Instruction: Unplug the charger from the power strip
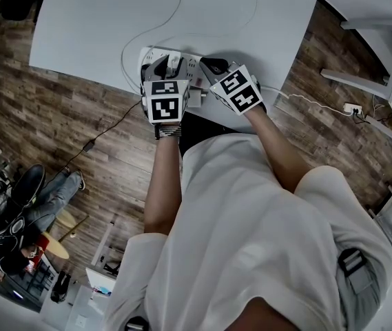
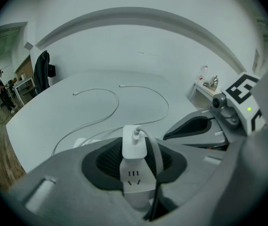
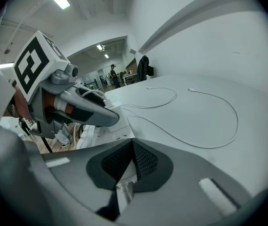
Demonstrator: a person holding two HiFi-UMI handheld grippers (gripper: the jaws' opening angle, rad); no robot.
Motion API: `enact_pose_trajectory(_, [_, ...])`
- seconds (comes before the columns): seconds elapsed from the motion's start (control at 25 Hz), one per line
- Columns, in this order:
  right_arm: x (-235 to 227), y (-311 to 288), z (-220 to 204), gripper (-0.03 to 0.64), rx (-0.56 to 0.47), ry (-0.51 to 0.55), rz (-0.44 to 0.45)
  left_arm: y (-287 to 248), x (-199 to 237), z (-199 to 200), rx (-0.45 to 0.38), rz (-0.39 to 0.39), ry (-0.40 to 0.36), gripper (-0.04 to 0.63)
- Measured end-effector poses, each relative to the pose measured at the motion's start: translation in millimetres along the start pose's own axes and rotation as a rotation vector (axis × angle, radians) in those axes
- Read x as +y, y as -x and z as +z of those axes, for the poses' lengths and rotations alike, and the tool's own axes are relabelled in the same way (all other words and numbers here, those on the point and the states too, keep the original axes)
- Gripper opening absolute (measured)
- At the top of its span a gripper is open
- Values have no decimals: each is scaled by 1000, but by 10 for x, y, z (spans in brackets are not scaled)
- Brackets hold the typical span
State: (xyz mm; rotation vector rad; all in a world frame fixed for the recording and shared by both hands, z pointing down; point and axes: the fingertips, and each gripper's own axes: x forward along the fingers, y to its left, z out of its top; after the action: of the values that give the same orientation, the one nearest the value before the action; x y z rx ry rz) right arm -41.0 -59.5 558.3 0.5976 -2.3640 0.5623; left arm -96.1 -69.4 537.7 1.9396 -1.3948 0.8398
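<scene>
Counter: broad white flat-topped counter (image 1: 92, 26) standing on a brown wood-plank floor (image 1: 58, 129). The work area is at its near edge.
Power strip: long white plastic power strip (image 1: 190, 63) lying on the counter close to that edge, under the tips of both tools.
Charger: small white block-shaped plastic charger (image 2: 134, 142), seated in the power strip and not yet pulled out. One three-slot socket face of the power strip shows directly below it in the left gripper view.
Charger lead: thin white cable (image 2: 153, 142) leaving the top of the charger, arching right and dropping toward the camera.
Left tongs (image 2: 134, 149): angled downward and set astride the charger. One dark meshed pad (image 2: 106, 157) sits on each flank, and the tongs are closed on the charger's sides.
Right tongs (image 3: 133, 149): just beside the left tongs, over the right end of the power strip, with the pads pressed together at the tips. A slim white piece (image 3: 124, 192) with a small round stub shows in the wedge beneath the tips. Whether it is gripped cannot be told.
Loose cables: two thin white loose cables (image 2: 110, 108) lying in open curves on the counter beyond the power strip, well apart from both tongs.
Strip cord: white cord (image 1: 306, 102) running across the floor to a small white socket block (image 1: 352, 107).
Operator: person in a light short-sleeved shirt (image 1: 251, 226), with one tool in each hand.
</scene>
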Motion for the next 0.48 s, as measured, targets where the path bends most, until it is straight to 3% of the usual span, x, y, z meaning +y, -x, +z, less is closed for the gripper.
enact_pose_trajectory(0.48, [29,-16,8,2,6,0,8,41,20,-49,-12,-7,25,141])
